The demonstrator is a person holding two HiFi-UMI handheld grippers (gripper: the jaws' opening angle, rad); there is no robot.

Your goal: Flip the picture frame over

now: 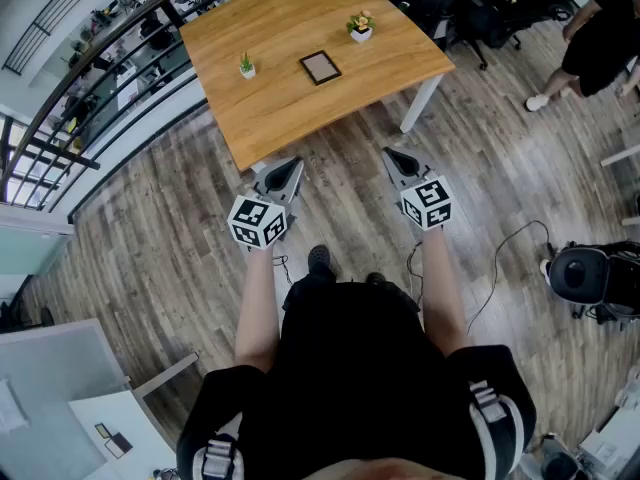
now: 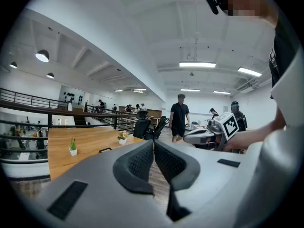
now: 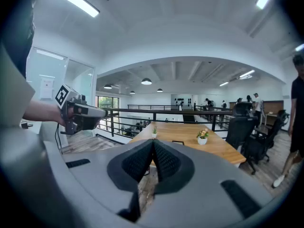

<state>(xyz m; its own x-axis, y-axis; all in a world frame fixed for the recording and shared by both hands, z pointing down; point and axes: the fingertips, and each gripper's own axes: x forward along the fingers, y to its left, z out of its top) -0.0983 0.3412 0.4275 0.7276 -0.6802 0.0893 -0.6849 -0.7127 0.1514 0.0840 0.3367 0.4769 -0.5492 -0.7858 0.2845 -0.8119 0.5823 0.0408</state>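
A small dark picture frame (image 1: 320,67) lies flat near the middle of the wooden table (image 1: 290,118); it shows as a thin dark slab in the left gripper view (image 2: 105,149) and in the right gripper view (image 3: 178,142). My left gripper (image 1: 294,165) and right gripper (image 1: 391,154) hang over the floor in front of the table's near edge, well short of the frame. Both are shut with nothing between the jaws. The left gripper's (image 2: 154,144) pads meet, and so do those of the right gripper (image 3: 153,143).
On the table stand a small green plant in a white pot (image 1: 246,66) at the left and a flowering plant in a white pot (image 1: 360,28) at the right. A railing (image 1: 60,98) runs behind and left. Office chairs (image 1: 490,8), a person (image 1: 600,38) and floor cables (image 1: 500,258) lie to the right.
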